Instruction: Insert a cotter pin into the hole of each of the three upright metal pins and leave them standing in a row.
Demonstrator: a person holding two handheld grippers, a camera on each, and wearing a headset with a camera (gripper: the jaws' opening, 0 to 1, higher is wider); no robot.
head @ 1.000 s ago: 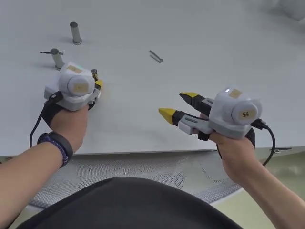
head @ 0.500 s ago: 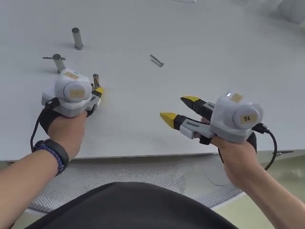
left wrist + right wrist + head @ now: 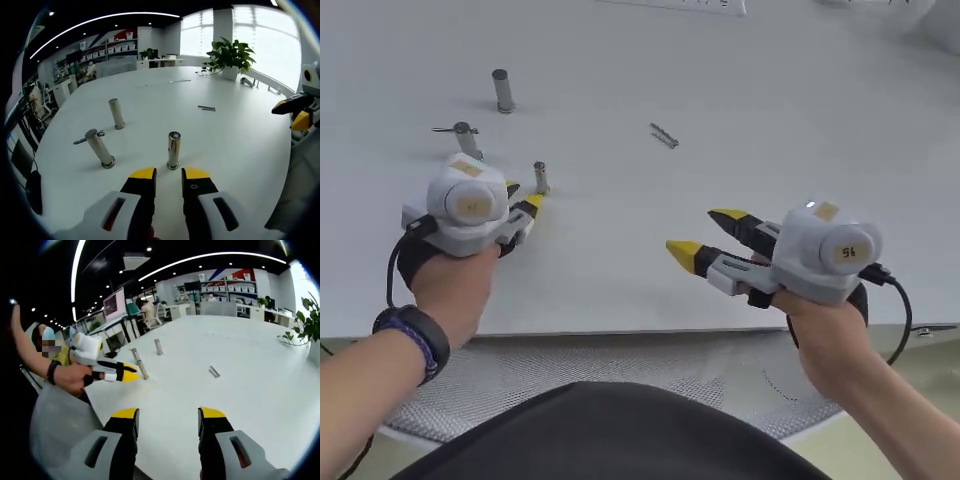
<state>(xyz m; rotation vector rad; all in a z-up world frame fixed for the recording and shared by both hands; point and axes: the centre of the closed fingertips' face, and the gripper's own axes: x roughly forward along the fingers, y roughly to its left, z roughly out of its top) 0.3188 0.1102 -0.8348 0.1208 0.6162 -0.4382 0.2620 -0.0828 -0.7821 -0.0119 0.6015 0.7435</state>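
Loose cotter pin [image 3: 664, 135] lies flat on the white counter [image 3: 820, 110]. It is well apart from the three upright pins and out ahead of the right tongs [image 3: 702, 232].

Handling, as judged:
- The loose cotter pin looks like thin, light, stiff wire, likely to skate on the smooth top.
- Best pinched across the shank near its head, leaving the legs free for the hole.
- The upright pins look like solid metal on small bases (easy to tip with a sideways nudge).

Row:
- Middle pin [image 3: 466, 138] carries a cotter pin crosswise near its top.
- Far pin [image 3: 503, 90] looks bare.
- Near pin [image 3: 541, 177]: cannot tell whether its hole is filled.

Left tongs [image 3: 169, 175]: a narrow gap with nothing between. Tips sit just short of the near pin, not touching it.

Right tongs: spread wide and empty, hovering near the counter's front edge and touching nothing.
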